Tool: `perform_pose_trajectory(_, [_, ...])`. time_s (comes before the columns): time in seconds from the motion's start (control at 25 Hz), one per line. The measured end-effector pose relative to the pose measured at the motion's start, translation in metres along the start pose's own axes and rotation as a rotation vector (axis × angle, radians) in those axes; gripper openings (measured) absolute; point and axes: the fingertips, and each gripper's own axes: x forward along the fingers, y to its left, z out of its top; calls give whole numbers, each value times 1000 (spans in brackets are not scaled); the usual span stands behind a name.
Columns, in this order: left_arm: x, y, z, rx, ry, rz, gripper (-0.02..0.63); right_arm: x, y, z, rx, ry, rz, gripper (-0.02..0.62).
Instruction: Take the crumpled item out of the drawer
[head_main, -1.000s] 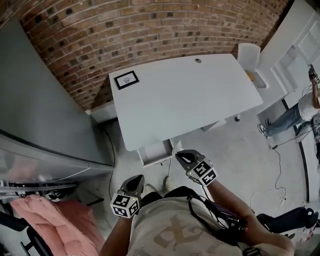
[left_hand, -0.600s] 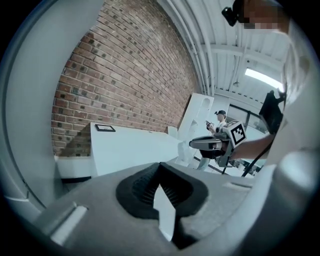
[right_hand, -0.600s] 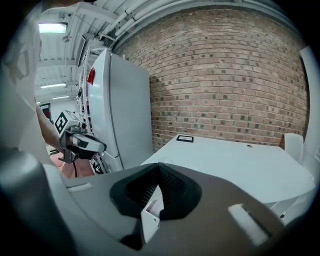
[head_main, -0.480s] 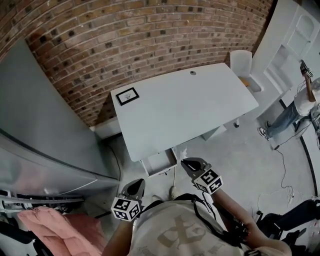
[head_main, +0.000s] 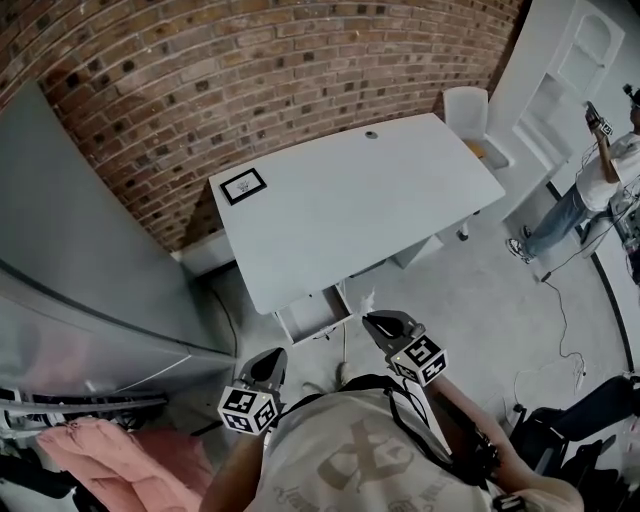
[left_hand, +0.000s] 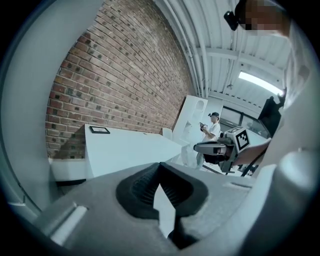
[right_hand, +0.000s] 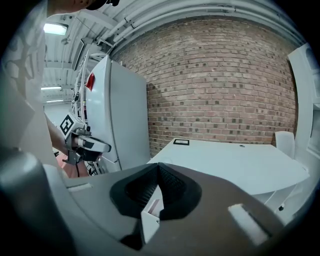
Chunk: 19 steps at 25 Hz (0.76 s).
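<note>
A white desk (head_main: 350, 210) stands against the brick wall. A shallow white drawer (head_main: 310, 315) hangs open under its near edge. The part of the drawer's inside that shows is pale, and I cannot make out a crumpled item in it. A small white scrap (head_main: 365, 297) shows by the drawer's right corner; what it is I cannot tell. My left gripper (head_main: 272, 355) is below and left of the drawer, shut and empty (left_hand: 160, 164). My right gripper (head_main: 372, 318) is just right of the drawer, shut with nothing in it (right_hand: 159, 165). Both hang above the floor, short of the drawer.
A tall grey cabinet (head_main: 80, 260) fills the left side. A black-framed card (head_main: 243, 186) lies on the desk's far left corner. A white chair (head_main: 465, 110) stands behind the desk, a person (head_main: 600, 190) at the far right. Pink cloth (head_main: 90, 450) and floor cables lie nearby.
The head view has swung a little, so the desk and drawer sit slightly left in the frame. Both grippers stay shut and keep nearly the same places by the drawer.
</note>
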Motion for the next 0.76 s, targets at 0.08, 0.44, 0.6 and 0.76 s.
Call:
perform_pose_trajectory(0.08, [1,-4,-1,0,2,-11,3,-2,1,-1,-2,4,-2,8])
perform_pose_trajectory(0.44, [5,-13,-3,-10,2,-33,3,-5,3,1,-9,18,-2,8])
perform_pose_trajectory(0.6, [8,-14,-5,-13,6,-36,3,-2,4,0,-14,27,8,8])
perform_pose_trajectory(0.76, [10,-13,-3,-9,8,-45,3,4,4,2,-24,35,10,8])
